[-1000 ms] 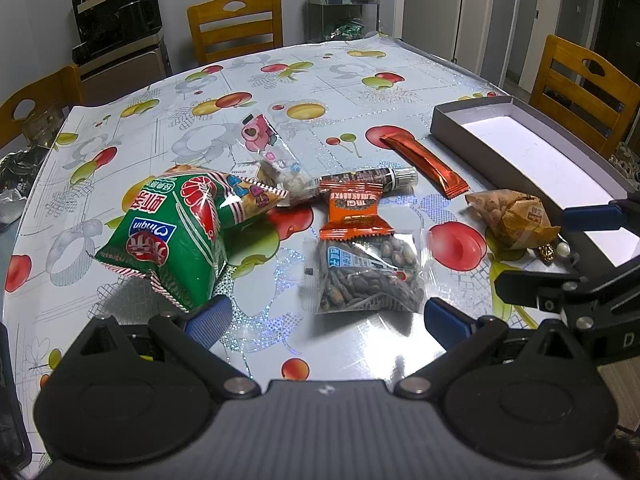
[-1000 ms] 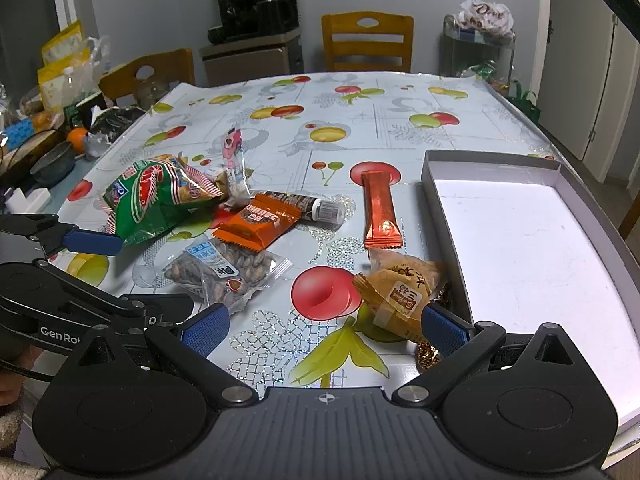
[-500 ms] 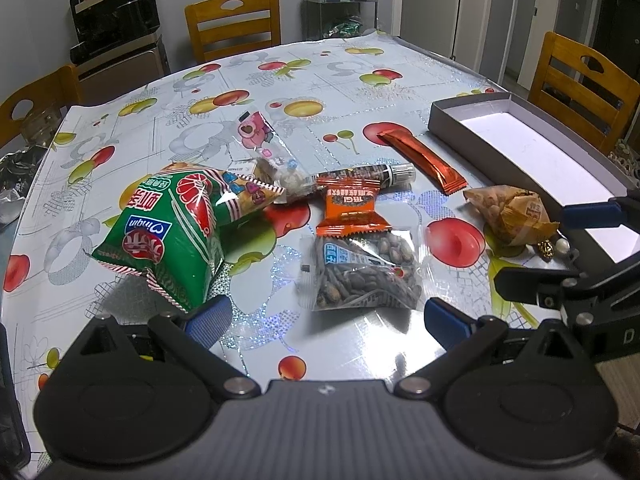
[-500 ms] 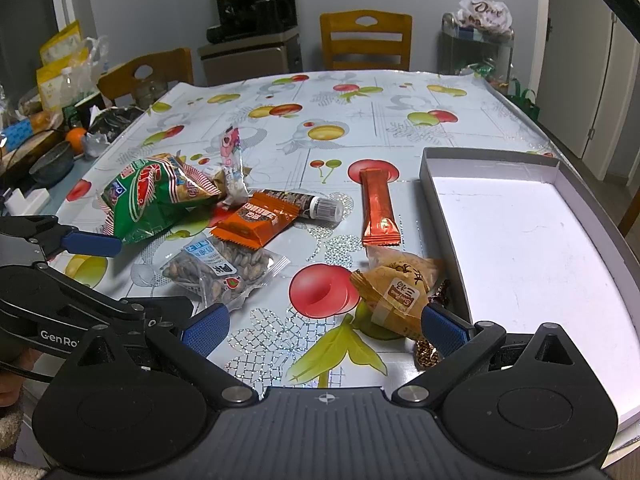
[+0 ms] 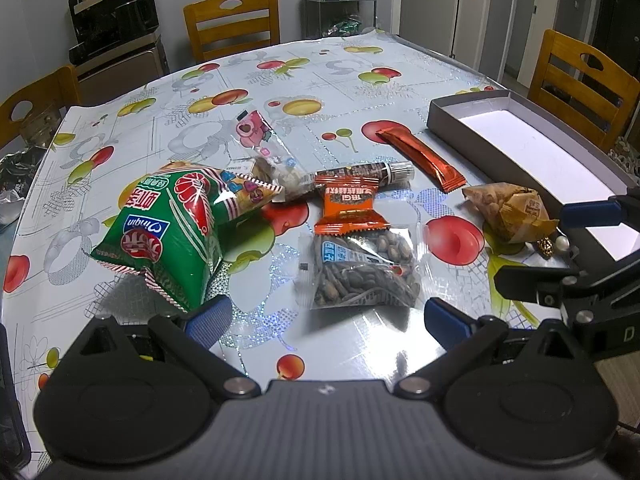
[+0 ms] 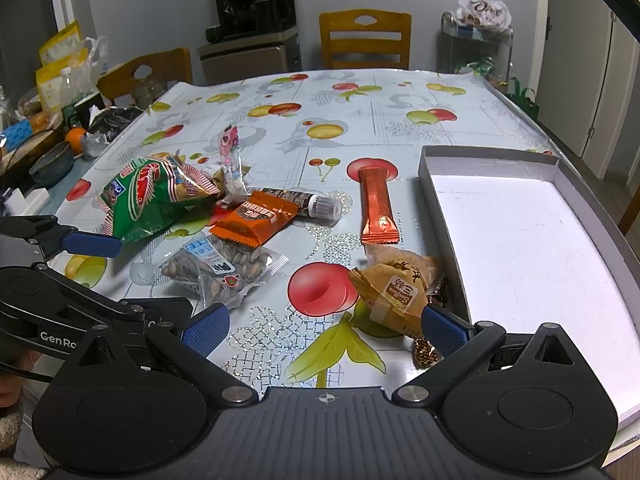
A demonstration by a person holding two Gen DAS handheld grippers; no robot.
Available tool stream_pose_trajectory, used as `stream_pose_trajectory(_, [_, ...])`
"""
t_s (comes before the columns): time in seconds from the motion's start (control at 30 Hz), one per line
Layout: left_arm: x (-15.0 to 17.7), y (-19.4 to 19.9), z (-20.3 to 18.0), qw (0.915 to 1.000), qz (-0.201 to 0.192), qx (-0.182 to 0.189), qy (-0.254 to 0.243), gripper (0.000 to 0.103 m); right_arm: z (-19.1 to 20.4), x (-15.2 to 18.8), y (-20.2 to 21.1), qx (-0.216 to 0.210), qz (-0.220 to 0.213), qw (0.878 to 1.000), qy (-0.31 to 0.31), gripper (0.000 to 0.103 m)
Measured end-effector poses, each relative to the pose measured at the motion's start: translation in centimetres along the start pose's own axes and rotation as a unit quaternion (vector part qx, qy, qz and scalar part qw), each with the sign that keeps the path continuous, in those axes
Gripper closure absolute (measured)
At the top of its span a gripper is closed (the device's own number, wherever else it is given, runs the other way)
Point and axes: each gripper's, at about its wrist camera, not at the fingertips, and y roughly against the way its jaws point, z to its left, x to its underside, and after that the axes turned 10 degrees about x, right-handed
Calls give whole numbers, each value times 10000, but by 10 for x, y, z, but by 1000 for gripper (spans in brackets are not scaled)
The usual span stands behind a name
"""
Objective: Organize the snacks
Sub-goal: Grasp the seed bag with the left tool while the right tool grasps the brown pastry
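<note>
Snacks lie on the fruit-print table: a green chip bag (image 5: pixel 168 232) (image 6: pixel 152 196), a clear pack of seeds (image 5: pixel 362 272) (image 6: pixel 218 266), an orange packet (image 5: pixel 348 208) (image 6: pixel 256 220), a dark tube (image 5: pixel 372 172), a red-orange bar (image 5: pixel 424 158) (image 6: pixel 376 208), a pink candy bag (image 5: pixel 260 148), and a tan wrapped snack (image 5: pixel 508 208) (image 6: pixel 396 284). The grey open box (image 5: pixel 460 116) (image 6: pixel 440 200) stands at the right. My left gripper (image 5: pixel 326 318) is open and empty just before the seed pack. My right gripper (image 6: pixel 324 328) is open and empty, the tan snack by its right finger.
Small gold foil candies (image 6: pixel 426 354) lie by the box's near corner. Wooden chairs (image 5: pixel 232 24) (image 5: pixel 580 80) ring the table. A coffee machine on a cabinet (image 6: pixel 256 12) and a wire rack with bags (image 6: pixel 478 36) stand behind. Bowls and clutter (image 6: pixel 52 160) sit at the far left.
Both grippers have edged slightly forward over the table, so the snacks sit a little nearer in each view. Both stay open and nothing on the table has moved.
</note>
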Motion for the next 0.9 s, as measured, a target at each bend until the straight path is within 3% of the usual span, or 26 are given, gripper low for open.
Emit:
stream_pose_trajectory(0.47, [-1, -5, -3, 9989, -344, 267, -187, 0, -15, -1, 5, -97, -549, 9984, 34, 0])
stream_pose_trajectory(0.6, [-2, -11, -4, 9981, -443, 329, -265, 0, -11, -3, -1, 47, -657, 9977, 144, 1])
stream_pose_trajectory(0.7, [-2, -18, -6, 9977, -488, 284, -382, 0, -12, -5, -9, 25, -580, 9983, 85, 8])
stream_pose_trajectory(0.77, [-2, -23, -7, 9972, -520, 295, -452, 0, -12, -6, -15, -37, -480, 9988, 58, 18])
stream_pose_trajectory(0.9, [-2, -33, -9, 9963, -591, 299, -550, 1, -10, -6, -23, 48, -410, 9990, 154, 20])
